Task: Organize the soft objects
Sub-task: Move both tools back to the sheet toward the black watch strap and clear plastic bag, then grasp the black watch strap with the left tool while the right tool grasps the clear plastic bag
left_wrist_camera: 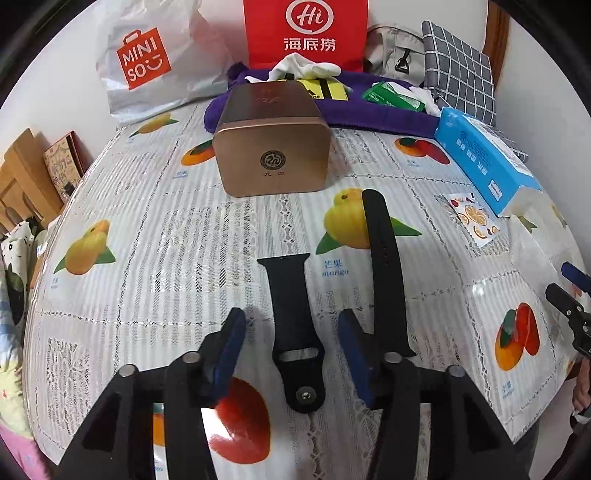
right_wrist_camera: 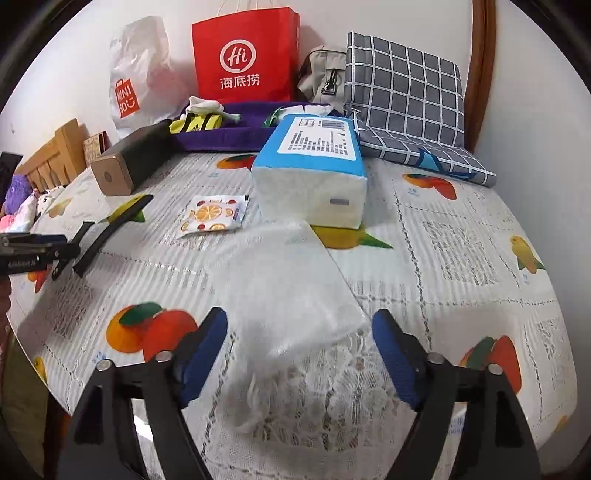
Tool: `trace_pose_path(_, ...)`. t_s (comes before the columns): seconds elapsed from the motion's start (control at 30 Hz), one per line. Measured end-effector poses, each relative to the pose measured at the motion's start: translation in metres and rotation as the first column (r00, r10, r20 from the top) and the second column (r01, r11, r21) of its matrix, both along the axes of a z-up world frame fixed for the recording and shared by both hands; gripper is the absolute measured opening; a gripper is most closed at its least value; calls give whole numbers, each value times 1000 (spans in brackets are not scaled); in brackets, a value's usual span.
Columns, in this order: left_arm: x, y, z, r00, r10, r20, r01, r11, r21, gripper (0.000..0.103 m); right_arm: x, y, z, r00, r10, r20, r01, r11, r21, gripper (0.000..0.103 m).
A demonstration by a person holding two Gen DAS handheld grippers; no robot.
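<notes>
Two black watch strap halves lie on the fruit-print tablecloth. The short strap (left_wrist_camera: 293,325) with a pin lies between the open fingers of my left gripper (left_wrist_camera: 291,328). The long strap (left_wrist_camera: 384,258) lies just right of it, partly behind the right finger. Both straps show in the right wrist view (right_wrist_camera: 107,229) at far left. My right gripper (right_wrist_camera: 299,328) is open around the near end of a white tissue sheet (right_wrist_camera: 284,291) lying flat. A blue tissue pack (right_wrist_camera: 314,177) stands behind it. The right gripper also shows in the left wrist view (left_wrist_camera: 569,295).
A bronze box (left_wrist_camera: 273,147) stands mid-table. A purple tray (left_wrist_camera: 369,107) with small items sits at the back. A red bag (left_wrist_camera: 306,33), a Miniso bag (left_wrist_camera: 147,62) and a checked grey bag (right_wrist_camera: 406,103) line the wall. A fruit-print sachet (right_wrist_camera: 214,216) lies near the pack.
</notes>
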State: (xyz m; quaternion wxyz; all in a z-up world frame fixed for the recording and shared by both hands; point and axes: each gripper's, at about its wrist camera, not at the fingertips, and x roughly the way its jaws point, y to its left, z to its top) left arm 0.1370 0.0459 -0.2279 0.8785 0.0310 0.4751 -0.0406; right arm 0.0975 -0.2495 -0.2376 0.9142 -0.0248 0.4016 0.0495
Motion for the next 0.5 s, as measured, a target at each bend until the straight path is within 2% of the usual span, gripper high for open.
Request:
trace_pose_path(0.1, 0, -1, -1, 1000, 9, 17, -9, 1000, 1, 51, 15, 10, -5, 999, 45, -31, -46, 999, -15, 82)
trace_pose_path(0.17, 0, -1, 0, 1000, 5, 24, -5, 1000, 4, 38, 27, 13, -12, 997, 30, -73, -31, 999, -13, 82)
trace_pose_path(0.23, 1, 1, 1, 1000, 7, 22, -7, 1000, -5, 31, 32, 14, -12, 998, 6, -56, -6, 1000, -3, 83)
trace_pose_path(0.27, 2, 1, 1, 1000, 7, 20, -7, 1000, -6, 21, 34, 15, -13, 998, -3, -63, 4, 1000, 7, 83)
trace_pose_path(0.33, 4, 2, 2, 1000, 13, 13, -13, 1000, -15, 21, 35, 18, -14, 999, -15, -48, 15, 1000, 3, 82)
trace_pose_path(0.37, 4, 2, 2, 1000, 17, 10, -16, 1000, -17, 21, 35, 20, -14, 999, -9, -42, 9, 1000, -4, 80)
trace_pose_path(0.43, 4, 0, 2, 1000, 15, 6, -15, 1000, -6, 20, 33, 23, -12, 999, 14, -32, -15, 1000, -10, 67)
trace_pose_path(0.5, 4, 0, 3, 1000, 13, -3, -13, 1000, -10, 20, 32, 26, -9, 999, 36, -31, -37, 999, -25, 44)
